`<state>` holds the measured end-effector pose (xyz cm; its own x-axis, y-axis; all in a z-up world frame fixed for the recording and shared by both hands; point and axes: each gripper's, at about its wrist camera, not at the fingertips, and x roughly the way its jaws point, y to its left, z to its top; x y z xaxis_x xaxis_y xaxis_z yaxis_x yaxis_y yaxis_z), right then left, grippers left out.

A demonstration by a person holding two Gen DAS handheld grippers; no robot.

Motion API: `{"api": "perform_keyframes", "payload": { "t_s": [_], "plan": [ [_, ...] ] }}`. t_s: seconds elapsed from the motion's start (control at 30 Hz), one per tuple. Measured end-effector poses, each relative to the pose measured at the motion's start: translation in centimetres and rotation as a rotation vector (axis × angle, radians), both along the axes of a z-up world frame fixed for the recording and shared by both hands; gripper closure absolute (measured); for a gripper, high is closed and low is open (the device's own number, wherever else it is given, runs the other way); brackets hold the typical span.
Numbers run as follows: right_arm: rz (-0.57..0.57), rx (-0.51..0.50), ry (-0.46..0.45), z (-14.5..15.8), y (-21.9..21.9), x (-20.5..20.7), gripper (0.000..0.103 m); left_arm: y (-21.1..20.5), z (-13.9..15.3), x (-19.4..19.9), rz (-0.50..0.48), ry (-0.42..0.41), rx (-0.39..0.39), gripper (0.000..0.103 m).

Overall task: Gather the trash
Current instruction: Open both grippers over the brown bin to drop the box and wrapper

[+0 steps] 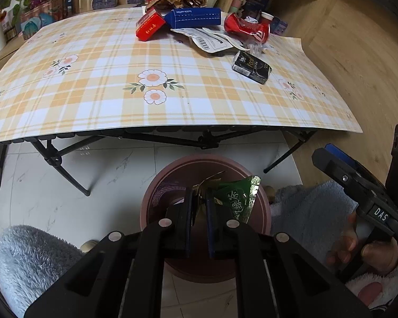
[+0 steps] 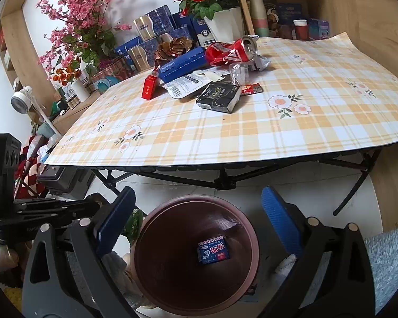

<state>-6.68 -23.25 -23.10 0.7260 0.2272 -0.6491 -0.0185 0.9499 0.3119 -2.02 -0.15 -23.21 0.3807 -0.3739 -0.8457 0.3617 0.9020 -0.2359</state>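
My left gripper (image 1: 199, 206) is shut on a green tea wrapper (image 1: 236, 200) and holds it over the pink bin (image 1: 151, 201) on the floor. My right gripper (image 2: 196, 212) is open and empty above the same bin (image 2: 140, 238), which holds a small blue box (image 2: 213, 249). On the table lies a pile of trash: a crushed red can (image 2: 232, 51), a blue box (image 2: 181, 65), a red box (image 2: 148, 88), a black tissue pack (image 2: 219, 98) and a white label bag (image 2: 181, 86). The pile also shows in the left wrist view, with the can (image 1: 246, 27) and the black pack (image 1: 252, 66).
The folding table (image 2: 278, 143) has a yellow plaid cloth; its black legs (image 1: 66, 169) stand beside the bin. Flower pots (image 2: 223, 23) and boxes crowd the shelf behind. Fluffy grey slippers (image 1: 26, 254) flank the bin.
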Motion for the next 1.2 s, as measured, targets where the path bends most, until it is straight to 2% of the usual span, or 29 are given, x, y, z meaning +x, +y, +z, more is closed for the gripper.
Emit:
{"api": "perform_keyframes", "payload": {
  "t_s": [0.17,0.37,0.53,0.67,0.73,0.77,0.8,0.97,1.07,1.2],
  "plan": [
    [0.001,-0.001,0.001,0.0,0.1,0.0,0.008,0.1,0.3,-0.2,-0.002,-0.009,-0.014,0.092],
    [-0.001,-0.002,0.005,0.0,0.2,0.0,0.008,0.2,0.7,-0.3,0.002,-0.03,-0.024,0.081],
    [-0.004,-0.003,0.01,-0.1,0.2,0.0,0.008,0.4,0.8,-0.2,0.016,-0.035,-0.024,0.076],
    [-0.003,-0.004,0.013,-0.1,0.2,0.1,0.008,0.8,0.8,-0.1,0.037,-0.037,-0.022,0.06],
    [-0.004,-0.004,0.013,-0.1,0.2,0.1,0.008,1.0,1.0,-0.1,0.063,-0.047,-0.007,0.044],
    [-0.005,-0.004,0.014,-0.1,0.2,0.1,0.008,1.1,1.1,-0.1,0.077,-0.056,0.004,0.031],
    [-0.005,-0.003,0.015,-0.1,0.2,0.1,0.007,1.2,1.2,-0.1,0.088,-0.063,0.012,0.023],
    [-0.007,-0.003,0.02,-0.2,0.2,0.0,0.006,1.6,1.4,0.0,0.124,-0.073,0.043,0.012],
    [-0.018,0.002,0.029,-0.2,0.0,0.0,0.006,2.1,1.3,0.3,0.144,-0.047,0.041,0.011],
    [-0.049,0.016,0.038,0.3,-1.2,0.5,0.006,4.1,2.0,0.9,0.228,-0.043,0.012,0.009]
  ]
}}
